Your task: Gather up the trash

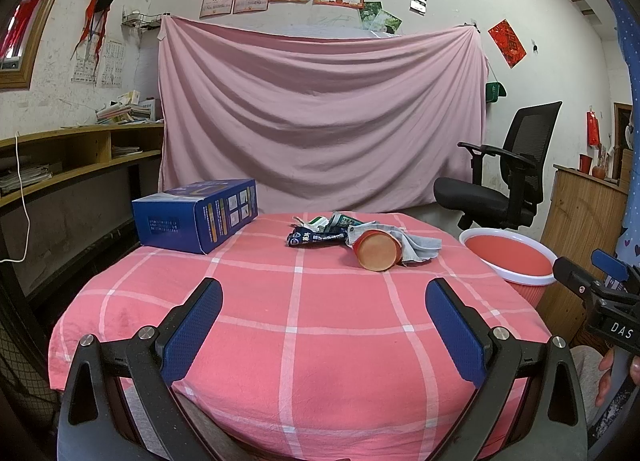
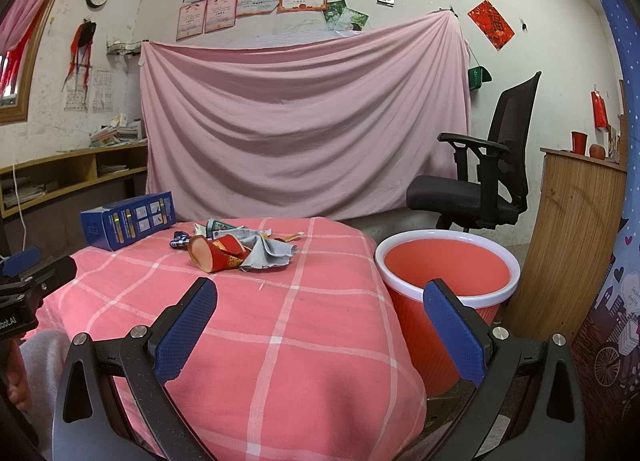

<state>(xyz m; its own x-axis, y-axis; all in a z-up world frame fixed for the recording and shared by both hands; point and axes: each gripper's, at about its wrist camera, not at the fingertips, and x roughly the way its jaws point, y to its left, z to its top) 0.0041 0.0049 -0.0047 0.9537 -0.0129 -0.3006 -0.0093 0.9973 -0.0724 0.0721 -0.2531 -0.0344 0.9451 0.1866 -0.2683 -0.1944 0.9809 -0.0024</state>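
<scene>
Hovering above the near edge of the table (image 1: 312,341), the left gripper (image 1: 324,325) has its jaws spread wide with nothing between the blue pads. The right gripper (image 2: 320,327) hangs over the table's near right corner, its jaws likewise released and empty, one finger over the cloth and the other in front of the bin (image 2: 448,273).

The trash sits in a small heap toward the far edge of the table, well apart from both grippers: a red paper cup (image 1: 378,251) lying on its side with its base toward the cameras, a crumpled grey rag (image 1: 420,245) touching it, a dark blue wrapper (image 1: 316,237) just beside the cup, and a few more crumpled wrappers (image 1: 340,221) behind.

A blue box (image 1: 196,217) lies at the far left corner. The red bin with a white rim stands on the floor just beside the table's right edge. An office chair (image 2: 480,177) stands behind the bin.
</scene>
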